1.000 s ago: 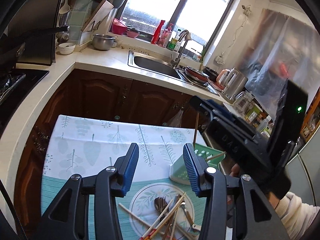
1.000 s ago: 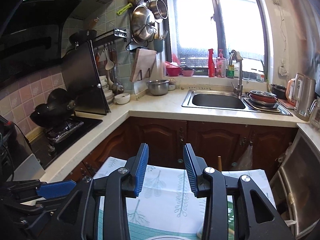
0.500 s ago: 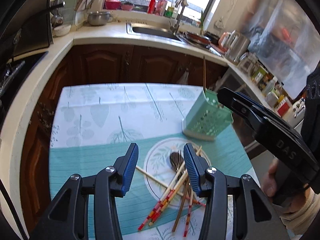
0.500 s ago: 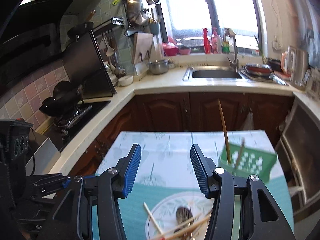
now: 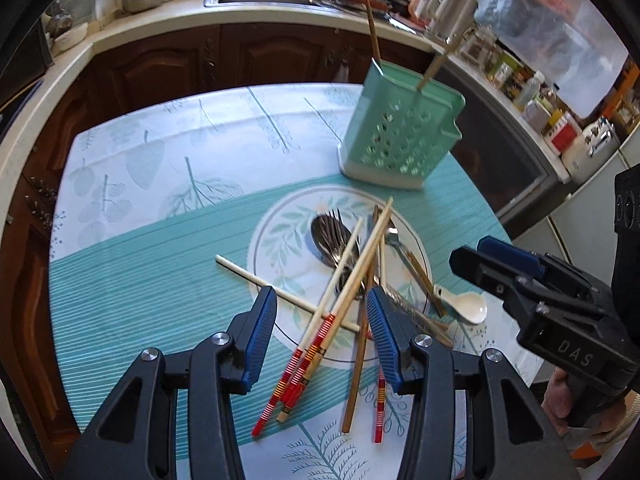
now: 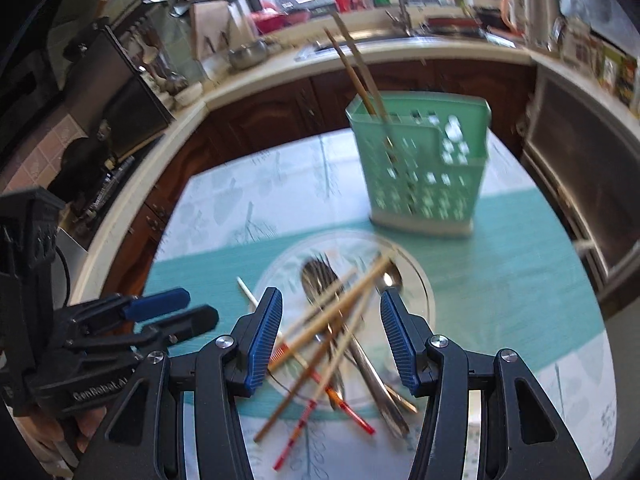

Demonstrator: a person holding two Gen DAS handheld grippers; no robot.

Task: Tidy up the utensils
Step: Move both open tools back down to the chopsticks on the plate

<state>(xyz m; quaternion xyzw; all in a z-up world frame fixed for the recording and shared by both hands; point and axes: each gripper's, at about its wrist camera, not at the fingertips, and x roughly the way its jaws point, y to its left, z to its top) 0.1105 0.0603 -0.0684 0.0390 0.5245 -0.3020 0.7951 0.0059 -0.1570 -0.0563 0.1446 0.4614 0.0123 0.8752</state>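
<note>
A leaf-patterned plate on the tablecloth carries a heap of utensils: red-striped chopsticks, metal spoons and a fork, and a white ceramic spoon at its right rim. Behind it stands a green perforated holder with two chopsticks upright inside. My left gripper hangs open just above the striped chopstick ends, gripping nothing. My right gripper is open over the same heap, short of the holder, with nothing between its pads. Each gripper shows in the other's view, apart from the pile.
The table's far edge faces dark wooden cabinets and a pale counter with a sink. A stove lies to the left, and an appliance front stands close on the right. One plain chopstick sticks out over the plate's left rim.
Both grippers sank and tipped down from facing the window and counter to the table. The plate and heap now sit under the fingers. The right jaws stand wider than before.
</note>
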